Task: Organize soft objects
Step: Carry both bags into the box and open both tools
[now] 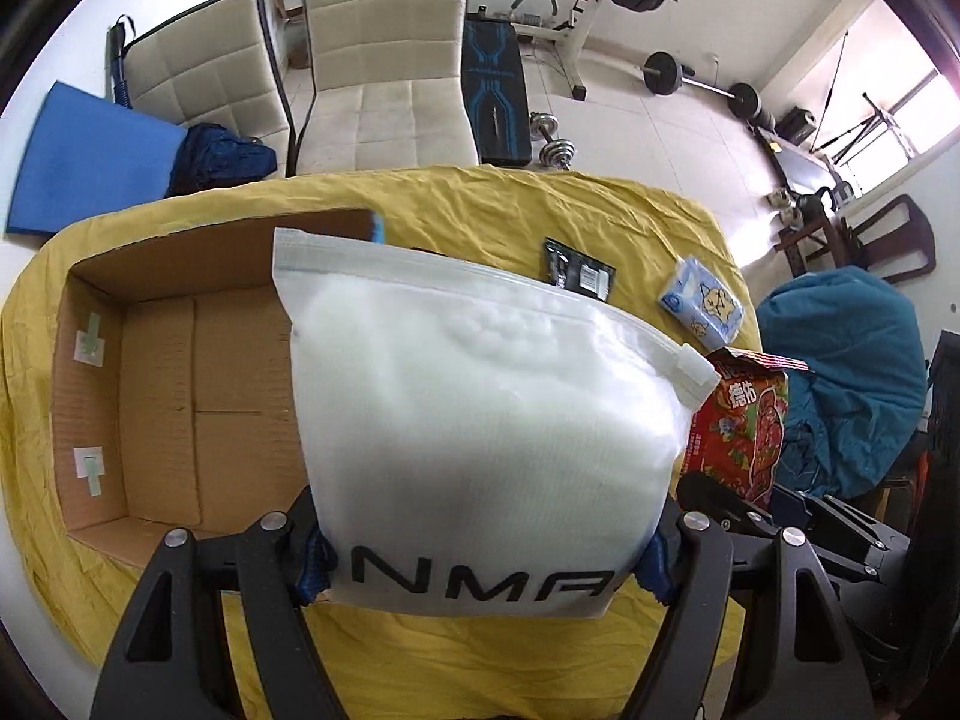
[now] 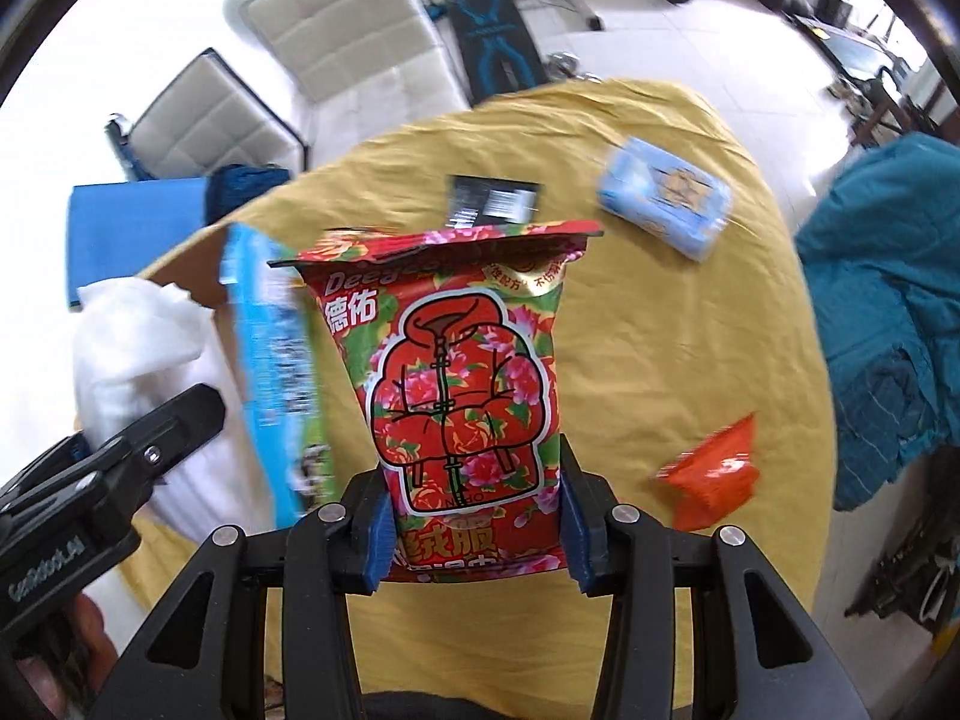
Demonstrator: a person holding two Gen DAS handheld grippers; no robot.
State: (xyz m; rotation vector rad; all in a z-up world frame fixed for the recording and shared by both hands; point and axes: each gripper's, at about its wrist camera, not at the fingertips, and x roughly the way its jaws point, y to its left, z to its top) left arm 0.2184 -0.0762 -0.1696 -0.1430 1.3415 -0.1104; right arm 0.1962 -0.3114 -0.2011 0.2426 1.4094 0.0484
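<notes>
My left gripper (image 1: 480, 564) is shut on a white zip pouch (image 1: 480, 408) and holds it upright above the yellow-covered table, just right of an open cardboard box (image 1: 162, 384). My right gripper (image 2: 474, 540) is shut on a red floral wipes pack (image 2: 462, 384), held upright over the table; the pack also shows in the left wrist view (image 1: 744, 420). The white pouch (image 2: 138, 360) and the left gripper's body (image 2: 102, 468) appear at the left of the right wrist view.
On the yellow cloth (image 2: 660, 330) lie a blue tissue pack (image 1: 702, 300) (image 2: 666, 198), a black sachet (image 1: 579, 270) (image 2: 495, 201) and an orange packet (image 2: 714, 468). A blue flap (image 2: 270, 372) stands at the box edge. Chairs (image 1: 384, 60) stand beyond the table.
</notes>
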